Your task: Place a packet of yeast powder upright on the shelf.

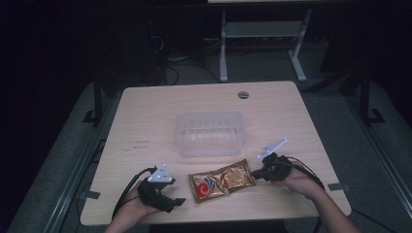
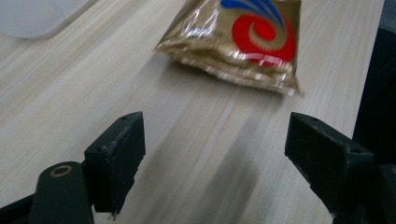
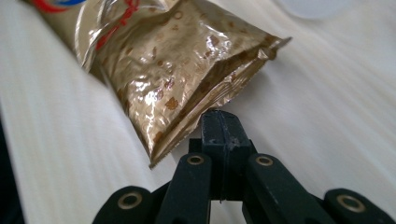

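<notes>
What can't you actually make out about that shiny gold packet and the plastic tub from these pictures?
- Gold packet: its print is too small in the high view; the top edge cuts off its logo in the left gripper view.
- Right hand-held gripper: the shut jaws' own tips hide whether they touch the packet's seam.
- Clear plastic tub: too dim in the high view to tell if anything lies inside.

A pale wood-grain table (image 1: 145, 116) with rounded corners fills the middle of the high view. A round grey cable grommet (image 1: 243, 94) sits in its top near the far edge, right of centre. A clear ribbed plastic tub (image 1: 209, 133) rests on the centre of the tabletop. Just below it, toward the lower middle of the frame, a shiny gold foil packet with a red and blue swirl (image 1: 221, 181) lies flat on the wood, apart from the tub.
</notes>
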A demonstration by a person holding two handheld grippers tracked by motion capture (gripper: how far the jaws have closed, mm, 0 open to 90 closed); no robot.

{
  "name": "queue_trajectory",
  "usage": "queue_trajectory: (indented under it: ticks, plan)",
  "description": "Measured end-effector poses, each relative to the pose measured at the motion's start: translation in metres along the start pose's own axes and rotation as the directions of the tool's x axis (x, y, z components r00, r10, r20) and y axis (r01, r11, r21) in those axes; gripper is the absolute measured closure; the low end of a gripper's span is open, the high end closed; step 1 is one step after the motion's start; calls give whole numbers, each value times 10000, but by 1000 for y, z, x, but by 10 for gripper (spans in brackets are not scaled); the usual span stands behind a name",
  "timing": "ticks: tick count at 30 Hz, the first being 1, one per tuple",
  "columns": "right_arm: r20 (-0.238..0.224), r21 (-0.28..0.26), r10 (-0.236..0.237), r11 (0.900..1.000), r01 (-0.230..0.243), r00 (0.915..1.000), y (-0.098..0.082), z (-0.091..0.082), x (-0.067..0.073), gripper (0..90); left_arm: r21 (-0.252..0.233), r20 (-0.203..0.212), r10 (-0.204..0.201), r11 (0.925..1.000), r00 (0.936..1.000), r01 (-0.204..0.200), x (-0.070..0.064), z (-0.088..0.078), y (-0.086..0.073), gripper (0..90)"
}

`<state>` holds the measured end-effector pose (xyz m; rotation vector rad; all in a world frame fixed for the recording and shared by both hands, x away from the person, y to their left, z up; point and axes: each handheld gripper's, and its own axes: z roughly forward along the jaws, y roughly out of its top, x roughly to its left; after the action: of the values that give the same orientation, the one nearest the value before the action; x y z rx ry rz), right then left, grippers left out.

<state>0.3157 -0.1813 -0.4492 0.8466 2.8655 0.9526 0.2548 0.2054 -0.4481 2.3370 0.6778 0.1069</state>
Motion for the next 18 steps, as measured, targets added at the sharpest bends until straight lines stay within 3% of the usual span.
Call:
queue_trajectory:
  ticks: [3,6,9,12,13,14,15,17,18]
  plan:
    - [-536,-72,-221,9997,218,9983,7,6,12,896,-201,36,-98,9998,9999,99,-1,0,1,223]
    - [-704,-81,-342,9994,337,9969,11,9,18,849,-277,140,-35,9996,9999,38,-2,-4,4,298]
    - [-789,-191,-68,9998,53,9969,11,7,18,729,-398,192,-33,9992,9998,40,-4,-6,8,436]
    - [-1062,-233,545,9981,-573,9929,6,1,18,593,-656,191,172,9977,9997,-159,-8,-9,21,588]
    - [-948,-233,702,9971,-727,9930,4,0,20,575,-748,190,217,9970,9996,-202,-9,-8,25,646]
    - [-948,-233,702,9971,-727,9930,4,0,20,575,-748,190,217,9970,9996,-202,-9,-8,25,688]
    - [-990,-299,1065,9935,-1100,9894,0,-3,22,507,-576,298,424,9975,9987,-406,-10,-6,33,736]
    - [-999,-294,1212,9918,-1247,9876,-1,-4,22,493,-528,337,551,9972,9979,-532,-11,-3,38,759]
    - [-948,-315,1536,9871,-1572,9836,-4,-6,23,466,-442,461,696,9967,9965,-676,-14,2,45,822]
